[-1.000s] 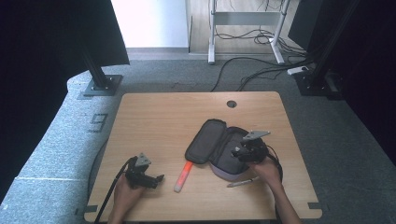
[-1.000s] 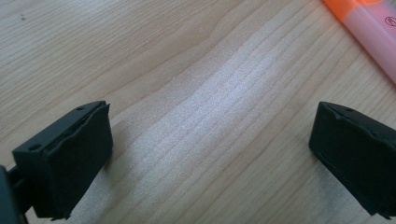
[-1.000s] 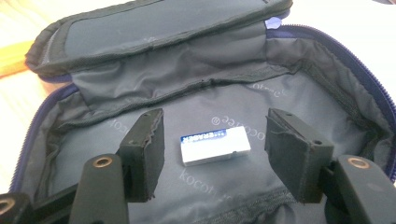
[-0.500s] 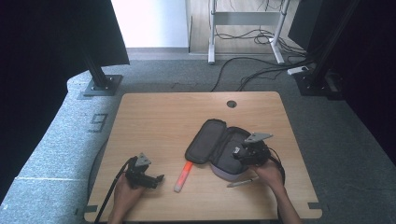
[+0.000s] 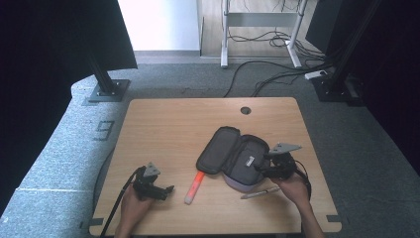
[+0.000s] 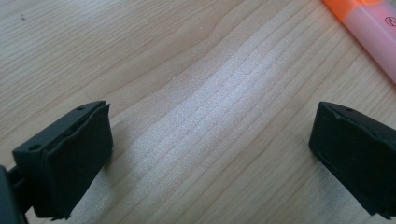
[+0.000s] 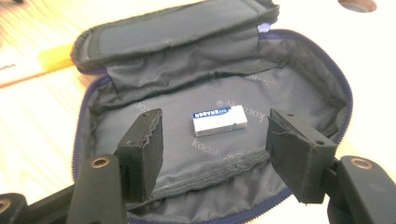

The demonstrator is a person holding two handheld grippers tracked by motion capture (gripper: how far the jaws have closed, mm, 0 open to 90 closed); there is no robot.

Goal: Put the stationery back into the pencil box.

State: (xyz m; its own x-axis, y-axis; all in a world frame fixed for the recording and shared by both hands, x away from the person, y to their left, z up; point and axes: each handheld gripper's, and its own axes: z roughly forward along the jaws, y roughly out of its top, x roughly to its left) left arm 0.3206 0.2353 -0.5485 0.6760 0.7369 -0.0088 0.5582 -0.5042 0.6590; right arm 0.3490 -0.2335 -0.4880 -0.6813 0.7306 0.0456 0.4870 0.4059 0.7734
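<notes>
Eraser [image 7: 220,120] lies in open case [image 5: 233,156]; highlighter [image 5: 194,184], pen [image 5: 260,193] beside.

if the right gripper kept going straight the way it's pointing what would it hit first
Most likely the white eraser, which lies on the grey lining inside the open pencil case, straight ahead of the right gripper between its open jaws. Depth is unclear, so the lining just before it could come first.

Matt woven-cloth pencil case [image 7: 224,154] – smooth wood-grain table [image 6: 196,107] – glossy plastic highlighter [image 6: 373,32].
</notes>
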